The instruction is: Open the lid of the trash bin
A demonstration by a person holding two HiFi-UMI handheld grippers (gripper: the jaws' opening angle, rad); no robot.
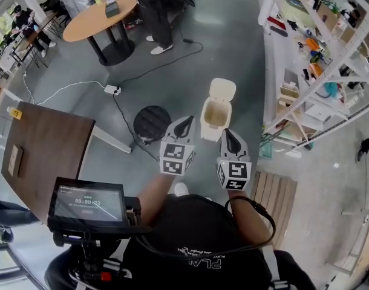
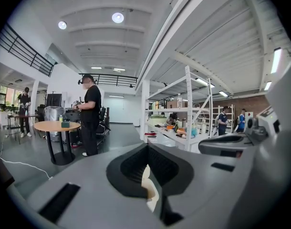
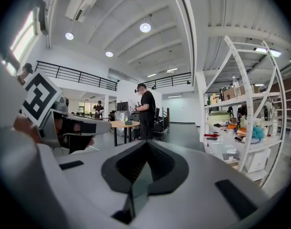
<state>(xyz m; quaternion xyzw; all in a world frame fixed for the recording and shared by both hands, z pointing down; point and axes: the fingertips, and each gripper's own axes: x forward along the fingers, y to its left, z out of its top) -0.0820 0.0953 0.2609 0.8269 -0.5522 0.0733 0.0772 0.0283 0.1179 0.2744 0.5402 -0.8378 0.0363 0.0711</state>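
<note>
Far left: corner of a brown table [image 1: 48,147]. Below it, close to my body, a small screen [image 1: 88,202] on a rig.

Upper left: round wooden table [image 1: 97,18] on a black pedestal. A person in dark clothes [image 1: 155,5] stands just beside it. A white power strip [image 1: 112,90] lies on the grey floor, with cables running off it.

Centre-left: round black stool [image 1: 152,121], just left of my left gripper [image 1: 184,124]. Its jaws are brought together at the tips with nothing clamped. In the left gripper view the dark pads [image 2: 131,168] meet in a point. Only a thin slit is left behind them, and a cream surface shows through it. The gripper hangs in the air and touches nothing.

Centre: the trash bin [image 1: 210,127], cream-coloured, stands on the floor just ahead of both grippers and between their lines. Its lid [image 1: 222,91] is up, standing back from the far edge, so the inside of the bin is exposed. Neither gripper touches the bin or the lid.

Centre-right: my right gripper [image 1: 227,135] has its tip near the bin's right front corner. Its jaws are also closed to a narrow slit, empty, with grey floor visible through the gap in the right gripper view. That view also shows the left gripper off to its left, marker cube [image 3: 38,97] facing the camera.

Right: a slatted wooden pallet [image 1: 275,193] lies on the floor near my right arm. White shelving [image 1: 305,95] runs along the right side, crowded with small items too small to name.
</note>
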